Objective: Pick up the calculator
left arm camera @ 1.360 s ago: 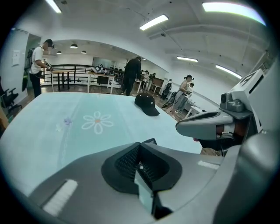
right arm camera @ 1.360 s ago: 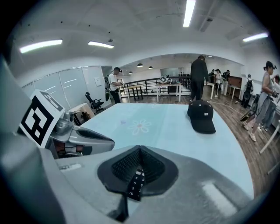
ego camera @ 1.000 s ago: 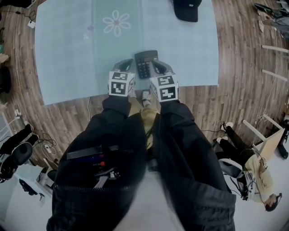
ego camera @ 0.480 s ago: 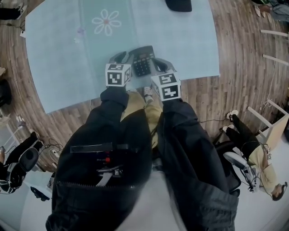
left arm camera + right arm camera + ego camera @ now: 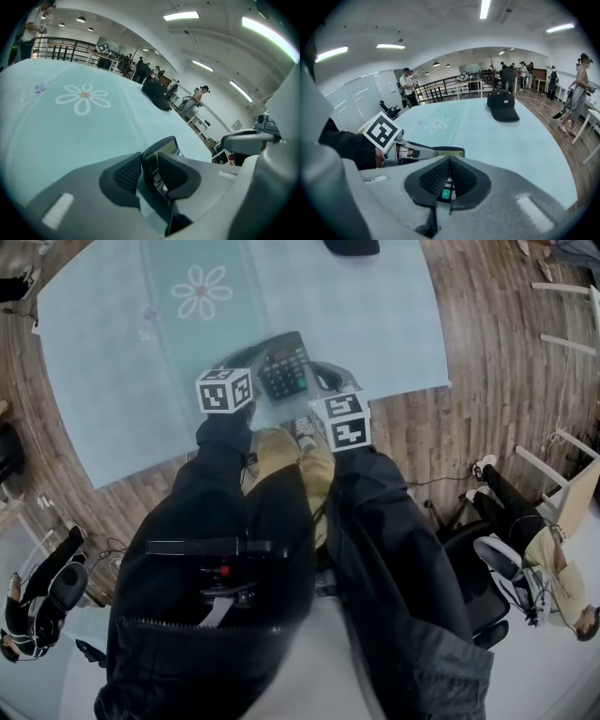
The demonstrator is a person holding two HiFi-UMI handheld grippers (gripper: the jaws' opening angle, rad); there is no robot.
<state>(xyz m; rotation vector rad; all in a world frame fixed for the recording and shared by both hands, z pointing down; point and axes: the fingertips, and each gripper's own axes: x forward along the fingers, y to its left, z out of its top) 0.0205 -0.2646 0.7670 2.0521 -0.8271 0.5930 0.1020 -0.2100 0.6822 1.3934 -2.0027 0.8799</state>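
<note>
Left tongs (image 5: 150,164): released, jaws just opened wider, one edge of the calculator (image 5: 165,146) between them, unclamped. Right tongs (image 5: 450,161): clenched, empty, tips over the calculator's keys. Pale blue worktop (image 5: 375,334) underneath. Beyond both tongs: black cap (image 5: 502,105).

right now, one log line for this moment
left gripper: jaws just opening, calculator edge between | right gripper: jaws together over keys

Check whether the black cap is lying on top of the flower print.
No, the cap lies on plain cloth, well apart from the flower print.
</note>
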